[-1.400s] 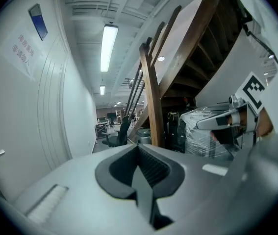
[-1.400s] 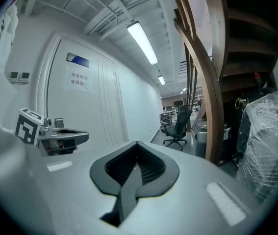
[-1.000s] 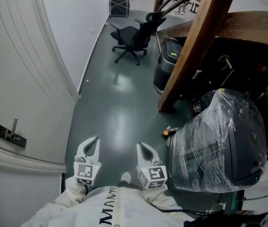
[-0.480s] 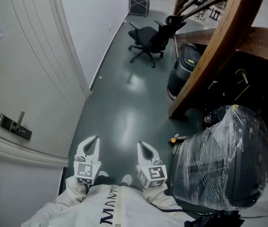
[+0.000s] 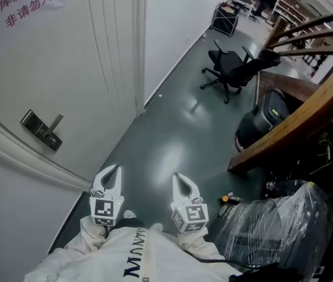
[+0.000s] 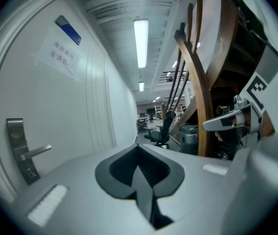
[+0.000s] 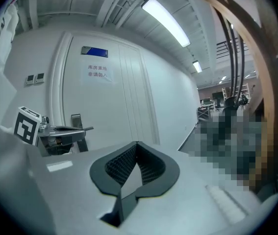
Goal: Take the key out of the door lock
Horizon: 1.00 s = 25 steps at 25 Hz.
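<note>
Well left of the left claw (image 5: 114, 171) stands the door lock (image 5: 40, 130)

Cool, even light falls from ceiling strip lamps (image 6: 140, 42) above the door (image 5: 54, 69). Soft glare pools on the floor (image 5: 172, 135) right of the door. Both gripper views bulge fisheye, with black corners and blurred foreground.

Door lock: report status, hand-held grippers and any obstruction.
Left hand-held gripper shut, empty; right hand-held gripper shut, empty. Door lock off left, not reached; key not discernible. Nothing seen in the way.
</note>
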Tool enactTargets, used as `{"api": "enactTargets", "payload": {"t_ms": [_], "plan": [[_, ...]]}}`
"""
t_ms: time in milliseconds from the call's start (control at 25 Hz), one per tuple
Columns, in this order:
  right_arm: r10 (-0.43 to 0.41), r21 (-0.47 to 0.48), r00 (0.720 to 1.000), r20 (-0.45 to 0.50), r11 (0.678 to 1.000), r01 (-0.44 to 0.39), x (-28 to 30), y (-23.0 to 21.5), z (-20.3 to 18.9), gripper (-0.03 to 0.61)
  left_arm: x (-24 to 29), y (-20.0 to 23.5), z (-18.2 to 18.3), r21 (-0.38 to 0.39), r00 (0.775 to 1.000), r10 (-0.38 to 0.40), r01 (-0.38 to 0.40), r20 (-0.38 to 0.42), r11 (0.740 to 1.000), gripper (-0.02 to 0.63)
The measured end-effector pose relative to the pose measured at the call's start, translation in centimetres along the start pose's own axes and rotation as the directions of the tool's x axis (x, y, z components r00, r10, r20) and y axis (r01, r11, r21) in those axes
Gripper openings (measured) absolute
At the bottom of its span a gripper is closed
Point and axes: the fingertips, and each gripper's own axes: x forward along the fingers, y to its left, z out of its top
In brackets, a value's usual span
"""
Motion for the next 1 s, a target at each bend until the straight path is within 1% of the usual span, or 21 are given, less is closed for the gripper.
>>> {"api": "enactTargets", "payload": {"t_ms": [200, 320, 440, 560, 760, 920, 1000], "plan": [[0.13, -0.047, 0.991, -0.029, 0.99, -0.131, 5.6, 5.4, 0.8, 0.0, -2.5, 6.7, -1.2, -0.016, 0.99, 0.139, -0.139, -0.009, 0.99, 0.0], [0.209, -0.069, 0.977, -0.047, 0.975, -0.211, 8.6, 9.4, 1.0, 0.0, -4.7, 10.6, -2.0, -0.034, 0.976, 0.219, -0.22, -0.017, 0.975, 0.0], [0.285, -0.091, 0.957, -0.055, 0.953, -0.289, 11.1, 13.5, 1.2, 0.0, -7.2, 14.1, -2.8, -0.043, 0.954, 0.298, -0.299, -0.027, 0.953, 0.0], [0.365, -0.116, 0.928, -0.071, 0.921, -0.371, 13.3, 17.6, 1.3, 0.0, -9.8, 17.4, -3.8, -0.054, 0.923, 0.383, -0.384, -0.039, 0.922, 0.0], [0.465, -0.141, 0.878, -0.111, 0.868, -0.477, 16.0, 22.2, 1.1, 0.0, -13.5, 21.2, -5.4, -0.077, 0.859, 0.506, -0.511, -0.076, 0.856, 0.0], [0.546, -0.15, 0.825, -0.148, 0.812, -0.564, 17.9, 25.2, 1.2, 0.0, -15.6, 23.2, -5.9, -0.085, 0.803, 0.587, -0.595, -0.105, 0.799, 0.0], [0.584, -0.151, 0.795, -0.168, 0.781, -0.606, 18.8, 26.4, 1.1, 0.0, -16.4, 23.9, -6.3, -0.087, 0.769, 0.626, -0.637, -0.128, 0.766, 0.0]]}}
